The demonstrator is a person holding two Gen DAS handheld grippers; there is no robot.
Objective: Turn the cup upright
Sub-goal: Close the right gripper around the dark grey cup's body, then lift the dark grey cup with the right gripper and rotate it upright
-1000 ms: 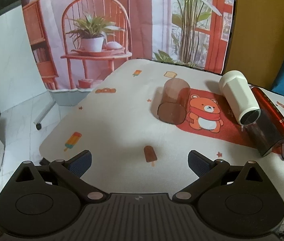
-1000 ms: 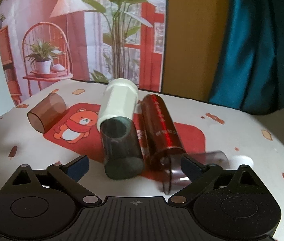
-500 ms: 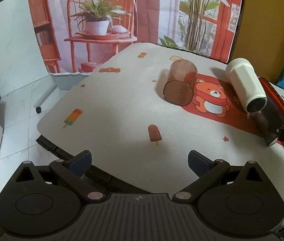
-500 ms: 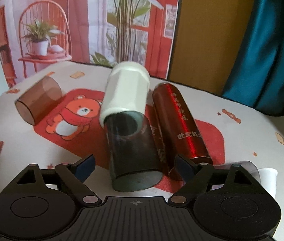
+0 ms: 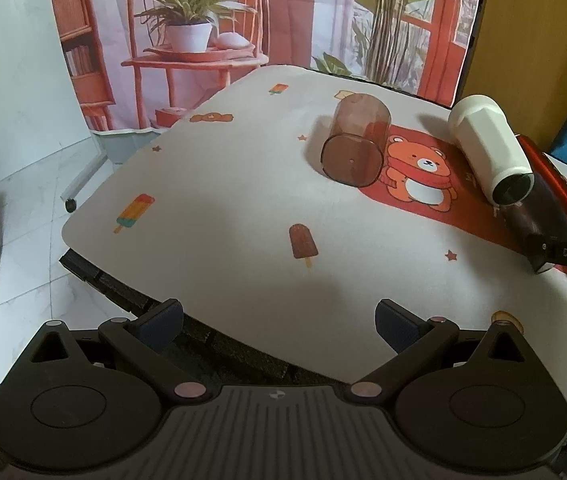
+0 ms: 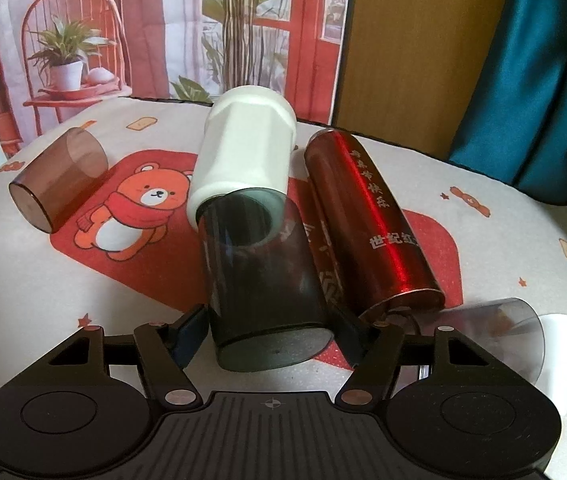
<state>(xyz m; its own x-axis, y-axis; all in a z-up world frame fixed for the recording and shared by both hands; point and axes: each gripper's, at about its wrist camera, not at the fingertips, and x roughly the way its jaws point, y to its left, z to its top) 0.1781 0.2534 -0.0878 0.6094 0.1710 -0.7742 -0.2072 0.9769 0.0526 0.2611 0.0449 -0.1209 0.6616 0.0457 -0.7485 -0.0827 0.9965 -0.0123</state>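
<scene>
Two grippers: right (image 6: pixel 273 330) straddling, jaws apart, a toppled dark cup (image 6: pixel 263 280); left (image 5: pixel 279 320) spread wide over table (image 5: pixel 223 200).

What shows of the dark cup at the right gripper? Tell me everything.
The dark cup is a smoky, translucent, plastic-looking tumbler. It lies on its side on the red mat, base toward the camera, mouth against the white cup. The red can lies alongside. The right gripper straddles its base end, pads close at both sides; contact cannot be confirmed.

Bear-print table (image 5: pixel 223 184) under toppled cups (image 6: pixel 267 280), red tumbler (image 6: pixel 375 228).
</scene>
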